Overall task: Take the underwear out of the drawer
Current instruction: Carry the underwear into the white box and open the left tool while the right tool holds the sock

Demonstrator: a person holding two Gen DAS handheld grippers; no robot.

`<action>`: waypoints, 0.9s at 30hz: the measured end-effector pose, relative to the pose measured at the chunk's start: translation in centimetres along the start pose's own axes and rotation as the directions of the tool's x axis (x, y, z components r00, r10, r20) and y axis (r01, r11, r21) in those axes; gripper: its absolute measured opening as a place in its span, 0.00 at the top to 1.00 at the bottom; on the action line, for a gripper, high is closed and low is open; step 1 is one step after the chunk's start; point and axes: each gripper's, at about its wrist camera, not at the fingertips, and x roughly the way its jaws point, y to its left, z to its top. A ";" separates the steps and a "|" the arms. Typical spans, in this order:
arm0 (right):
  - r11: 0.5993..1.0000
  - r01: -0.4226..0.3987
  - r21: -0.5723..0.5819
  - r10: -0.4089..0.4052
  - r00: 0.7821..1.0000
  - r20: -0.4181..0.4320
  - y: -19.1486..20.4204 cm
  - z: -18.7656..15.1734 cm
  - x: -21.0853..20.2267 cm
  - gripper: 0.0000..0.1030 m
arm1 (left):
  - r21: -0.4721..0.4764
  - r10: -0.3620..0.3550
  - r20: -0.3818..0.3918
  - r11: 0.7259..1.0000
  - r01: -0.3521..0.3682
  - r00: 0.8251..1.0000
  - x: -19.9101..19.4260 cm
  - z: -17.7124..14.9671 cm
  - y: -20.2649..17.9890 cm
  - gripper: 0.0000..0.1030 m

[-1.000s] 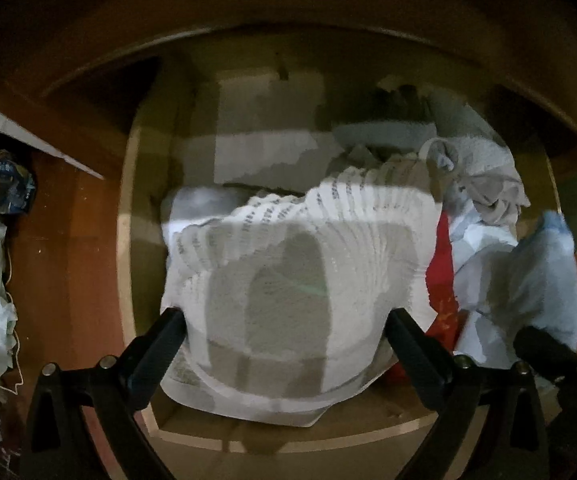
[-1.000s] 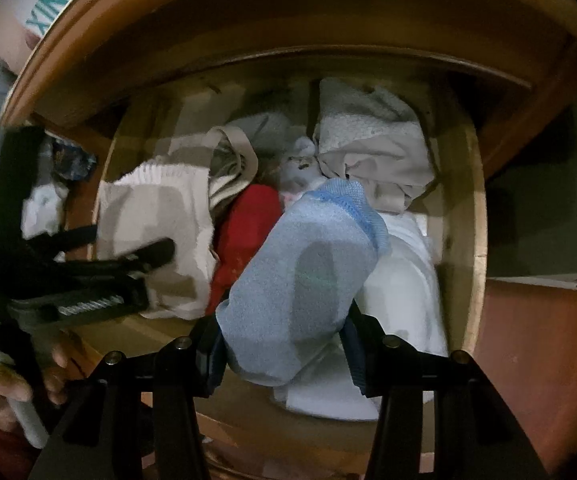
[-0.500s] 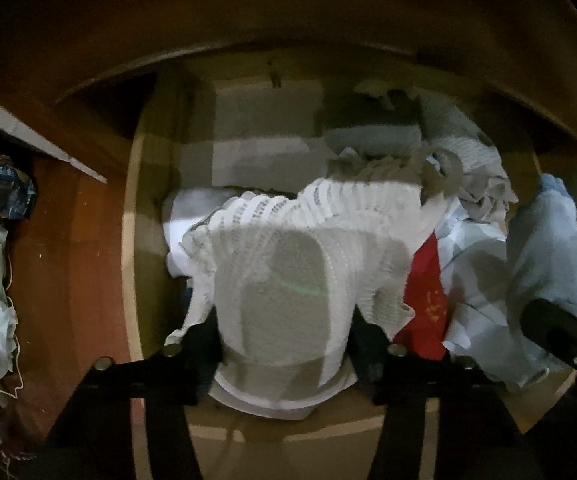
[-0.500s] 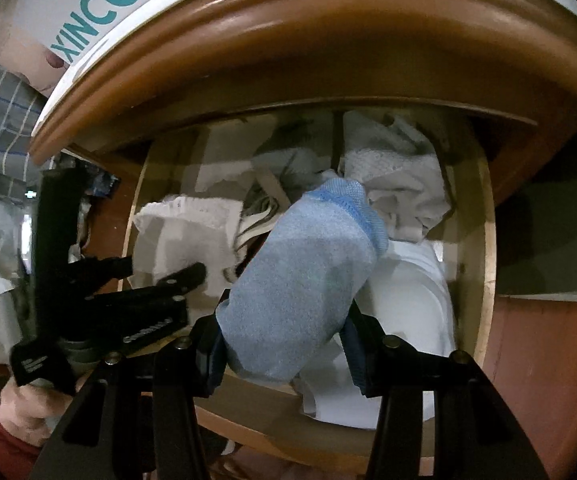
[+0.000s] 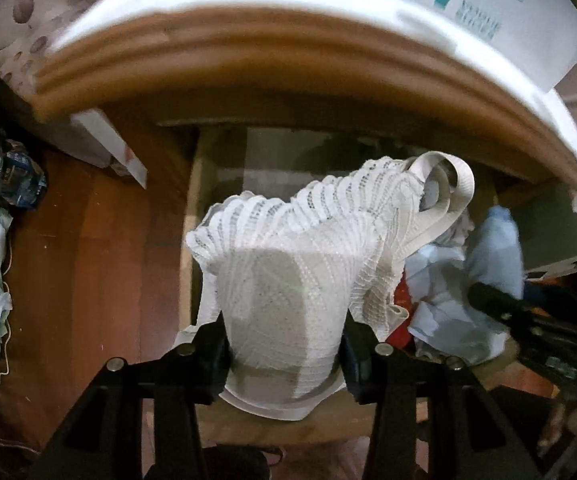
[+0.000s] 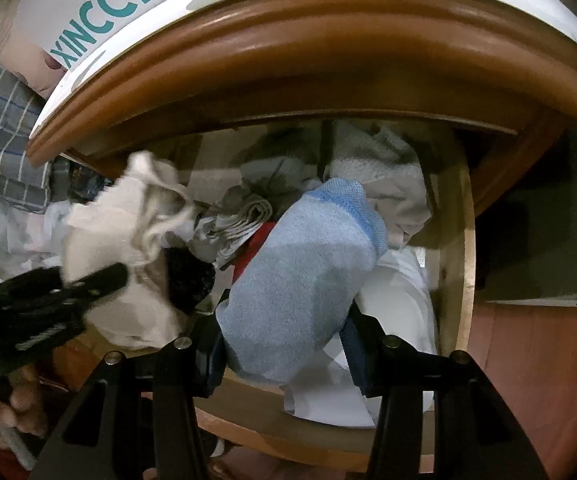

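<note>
The left claw (image 5: 284, 344) has just been closing and now pinches a white lace garment (image 5: 300, 248), bunched between its fingers and raised above the open drawer (image 5: 190, 240). A beige strap (image 5: 448, 184) loops off its far right corner. Beyond the claw, the cabinet's overhanging wooden lip (image 5: 288, 60) sits close over the drawer mouth. The right claw (image 6: 284, 344) grips a rolled pale-blue sock (image 6: 304, 276), above white cloth (image 6: 400, 288) near the drawer's right wall (image 6: 454, 240). A red piece (image 6: 256, 240) lies between both claws. Left of the drawer is bare wooden floor (image 5: 88, 260).
</note>
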 end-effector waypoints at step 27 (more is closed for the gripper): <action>0.993 0.094 -0.070 -0.099 0.992 -0.082 -0.2 -1.3 2.0 0.56 | 0.078 -0.083 0.384 0.995 0.057 0.920 -25.3 8.0 0.6 0.56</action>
